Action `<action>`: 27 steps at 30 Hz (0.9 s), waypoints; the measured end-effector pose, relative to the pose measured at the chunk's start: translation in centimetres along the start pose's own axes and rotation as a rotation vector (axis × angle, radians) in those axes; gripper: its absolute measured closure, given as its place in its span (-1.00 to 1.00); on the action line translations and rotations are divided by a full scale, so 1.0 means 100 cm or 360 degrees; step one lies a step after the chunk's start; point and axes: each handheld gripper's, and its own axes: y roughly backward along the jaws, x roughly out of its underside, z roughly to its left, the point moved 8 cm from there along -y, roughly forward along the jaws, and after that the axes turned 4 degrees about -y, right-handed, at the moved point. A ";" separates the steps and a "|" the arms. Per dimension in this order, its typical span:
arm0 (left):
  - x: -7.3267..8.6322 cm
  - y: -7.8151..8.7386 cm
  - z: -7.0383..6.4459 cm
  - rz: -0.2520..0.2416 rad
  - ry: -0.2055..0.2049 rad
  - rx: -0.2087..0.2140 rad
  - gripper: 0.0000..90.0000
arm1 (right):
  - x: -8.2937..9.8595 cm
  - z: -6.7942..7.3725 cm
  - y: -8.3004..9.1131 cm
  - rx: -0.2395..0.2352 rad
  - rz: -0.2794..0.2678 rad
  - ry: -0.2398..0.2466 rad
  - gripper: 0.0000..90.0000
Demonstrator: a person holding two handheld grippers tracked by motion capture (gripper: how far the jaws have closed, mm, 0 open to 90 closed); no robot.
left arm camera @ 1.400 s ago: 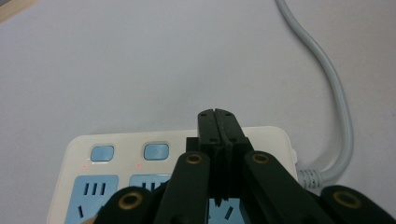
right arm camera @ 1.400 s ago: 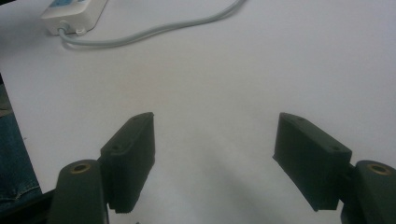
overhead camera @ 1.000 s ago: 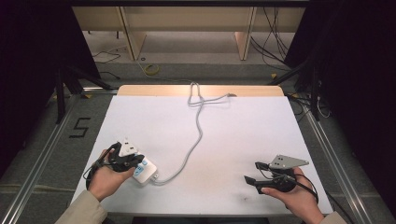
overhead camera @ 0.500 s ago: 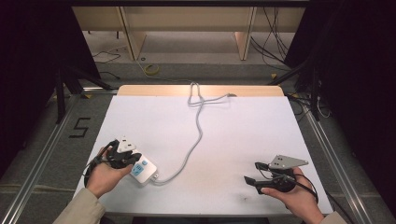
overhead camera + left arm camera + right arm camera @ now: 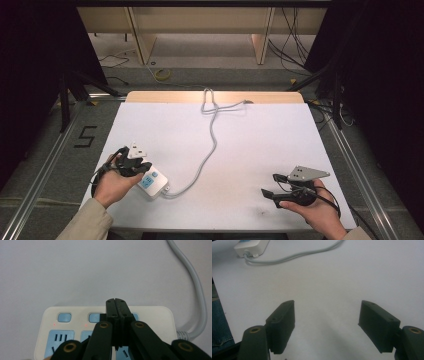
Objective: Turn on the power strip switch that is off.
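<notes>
the power strip (image 5: 151, 183) lies at the desk's (image 5: 260, 145) near left corner, its cord (image 5: 212, 145) running to the far edge. the left claw (image 5: 117, 312) is together, tips over the strip's switches. the right claw (image 5: 327, 325) hovers apart, well away.

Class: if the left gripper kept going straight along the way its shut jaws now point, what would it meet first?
Most likely the power strip: the left gripper, jaws together, aims at its row of blue switches. Whether it already touches is unclear.

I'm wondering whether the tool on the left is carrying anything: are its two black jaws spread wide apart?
No: in the left gripper view the left gripper has its black jaws pressed flat together, empty, just above the white power strip with blue sockets.
</notes>
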 end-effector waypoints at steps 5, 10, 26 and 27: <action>0.001 -0.001 0.003 0.0011 0.0017 0.0001 1.00 | 0.000 0.000 0.000 -0.0001 0.0001 0.0000 -0.35; 0.000 -0.002 0.001 0.0028 0.0019 0.0018 1.00 | 0.000 0.000 0.000 -0.0002 0.0000 -0.0001 -0.35; -0.010 -0.004 -0.006 0.0140 -0.0006 0.0090 1.00 | 0.000 0.000 0.000 -0.0004 0.0004 -0.0004 -0.35; -0.010 -0.004 -0.006 0.0140 -0.0006 0.0090 1.00 | 0.000 0.000 0.000 -0.0004 0.0004 -0.0004 -0.35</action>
